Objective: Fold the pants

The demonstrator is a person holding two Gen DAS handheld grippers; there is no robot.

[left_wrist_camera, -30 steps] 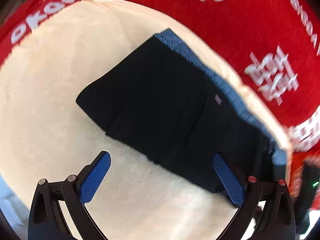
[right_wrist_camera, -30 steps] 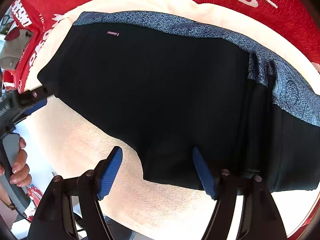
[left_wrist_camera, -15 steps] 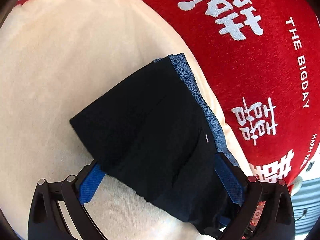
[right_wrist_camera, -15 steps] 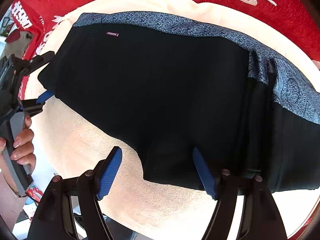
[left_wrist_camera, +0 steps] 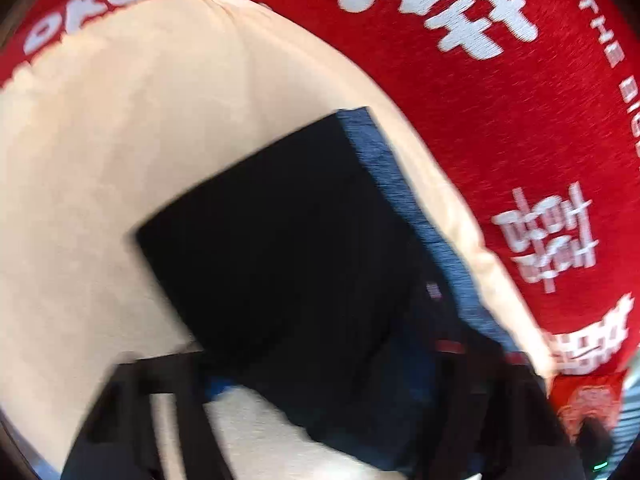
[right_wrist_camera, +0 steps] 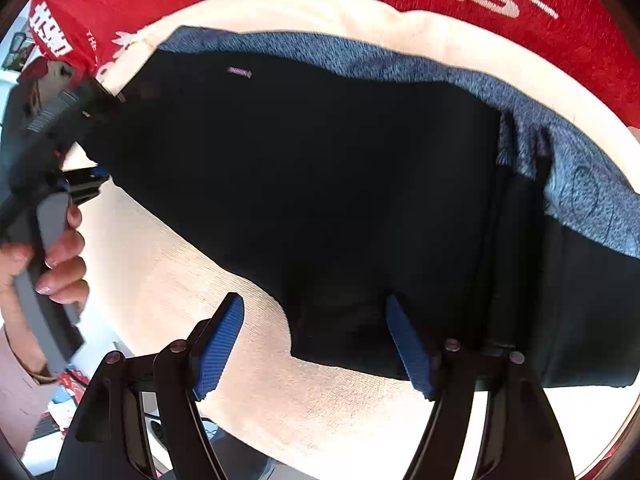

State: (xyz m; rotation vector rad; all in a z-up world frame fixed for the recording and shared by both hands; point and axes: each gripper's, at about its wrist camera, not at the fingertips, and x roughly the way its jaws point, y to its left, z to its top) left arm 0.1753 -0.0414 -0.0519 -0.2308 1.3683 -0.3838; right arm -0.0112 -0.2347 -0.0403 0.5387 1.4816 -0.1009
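The pants [right_wrist_camera: 320, 200] lie on the cream cloth [right_wrist_camera: 180, 280], waistband toward the red blanket [right_wrist_camera: 520, 20]; since half a second ago the left gripper [left_wrist_camera: 320, 376] has just been closing, its jaws now narrow on the pants' end, though blur hides the pads' contact; the right gripper [right_wrist_camera: 316, 348] stays wide, unmoved, straddling the near hem, not pressing it.

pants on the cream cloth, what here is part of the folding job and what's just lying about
In the job:
black pants
left gripper, jaws just closing on the pants' end
right gripper, open at the near hem

Just there:
cream cloth
red printed fabric
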